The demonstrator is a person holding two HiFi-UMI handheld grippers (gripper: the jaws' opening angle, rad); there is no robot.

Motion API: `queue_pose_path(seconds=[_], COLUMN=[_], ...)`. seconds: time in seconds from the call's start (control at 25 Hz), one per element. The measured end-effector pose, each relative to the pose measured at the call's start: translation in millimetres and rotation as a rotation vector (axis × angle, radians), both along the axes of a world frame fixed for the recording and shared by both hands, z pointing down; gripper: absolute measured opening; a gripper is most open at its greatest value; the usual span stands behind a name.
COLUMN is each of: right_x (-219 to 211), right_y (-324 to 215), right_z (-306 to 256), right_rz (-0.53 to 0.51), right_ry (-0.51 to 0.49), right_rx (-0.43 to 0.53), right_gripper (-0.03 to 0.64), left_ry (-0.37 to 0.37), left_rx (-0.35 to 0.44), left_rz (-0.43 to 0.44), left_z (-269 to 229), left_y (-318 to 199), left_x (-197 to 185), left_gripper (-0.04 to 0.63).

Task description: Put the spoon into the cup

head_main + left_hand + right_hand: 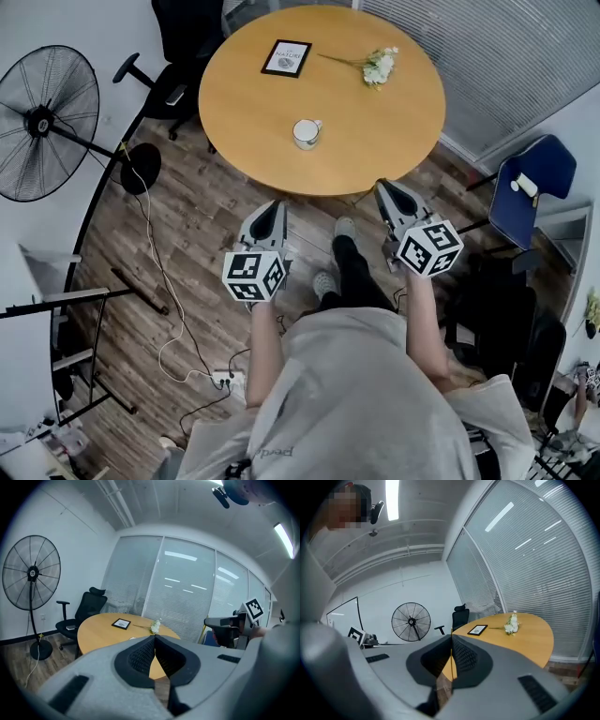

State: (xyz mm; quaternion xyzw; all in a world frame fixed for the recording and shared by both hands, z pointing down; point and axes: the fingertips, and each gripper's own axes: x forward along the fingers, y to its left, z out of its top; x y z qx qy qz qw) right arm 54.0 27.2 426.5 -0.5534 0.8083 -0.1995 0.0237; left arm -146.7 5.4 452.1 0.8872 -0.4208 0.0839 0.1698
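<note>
My left gripper (pixel 274 206) and right gripper (pixel 384 187) are clenched empty before the table's (pixel 244 131) near edge; cup (pixel 307 133) near that edge, frame (pixel 286 58) and flowers (pixel 379 67) by the far edge.

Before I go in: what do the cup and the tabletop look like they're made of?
Cup: plain white, smooth, with a side handle; probably glazed ceramic, though enamel or plastic can't be excluded from this far. Tabletop: even honey-tan, faint grain, soft sheen; likely wood veneer or wood-look laminate, which one I can't tell.
</note>
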Motion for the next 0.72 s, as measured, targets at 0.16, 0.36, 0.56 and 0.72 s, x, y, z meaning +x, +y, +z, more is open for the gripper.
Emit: queue_pose_path(seconds=[0.16,0.36,0.56,0.72], right_x=[4,10,14,17], right_y=[-15,-40,-73,-101], right_z=[0,-8,-8,-8], right_rz=[-0.004,-0.009,-0.031,-0.051], right_ry=[-0.003,0.001,0.003,0.006], right_rx=[0.002,0.017,0.021,0.021], right_gripper=[0.003,0.003,0.003,0.003], left_ry=[-0.018,-0.029,-0.046,-0.058], left_rx=[0.009,0.026,0.048,0.048], left_rz=[-0.003,-0.01,-0.023,-0.032], left_z=[0,-7,-11,-10], left_y=[-12,-37,-65,-89], left_x=[5,12,19,24], left_gripper=[0.009,0.009,0.009,0.009])
